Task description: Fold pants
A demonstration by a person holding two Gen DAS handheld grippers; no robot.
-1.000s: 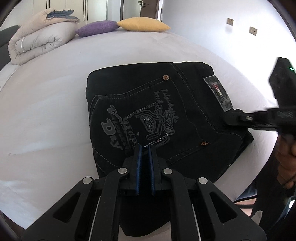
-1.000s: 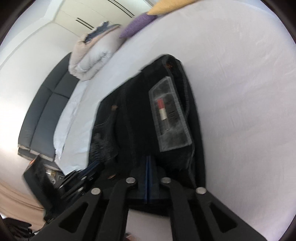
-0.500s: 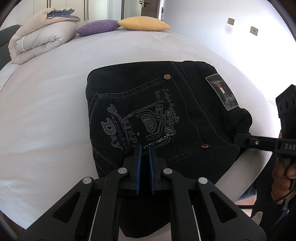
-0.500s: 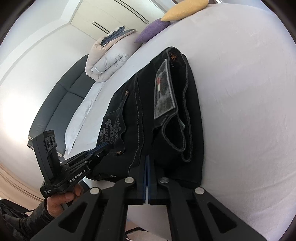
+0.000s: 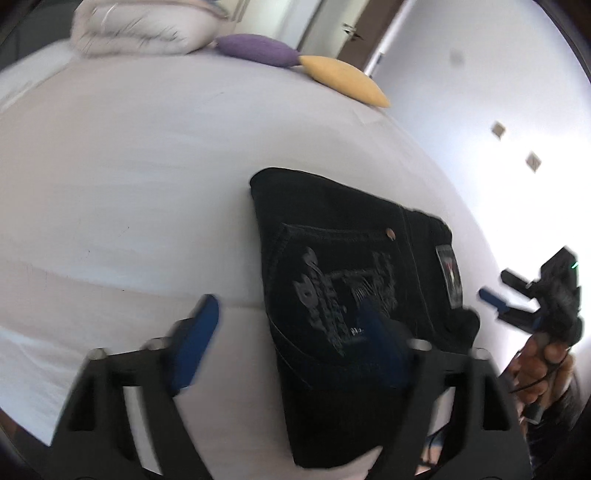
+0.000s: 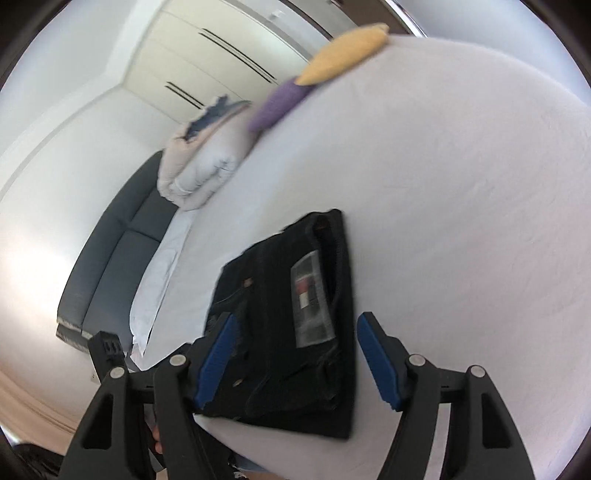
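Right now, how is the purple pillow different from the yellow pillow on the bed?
The purple pillow is purple and lies next to the folded white duvet; the yellow pillow is yellow and lies on the far side from the duvet, nearer the bed's edge. Both are slim cushions, tip to tip at the head of the bed, far from the folded black pants.

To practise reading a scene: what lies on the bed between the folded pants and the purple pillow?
Nothing: in the left wrist view only bare white sheet stretches from the pants to the purple pillow. The right wrist view shows the same.
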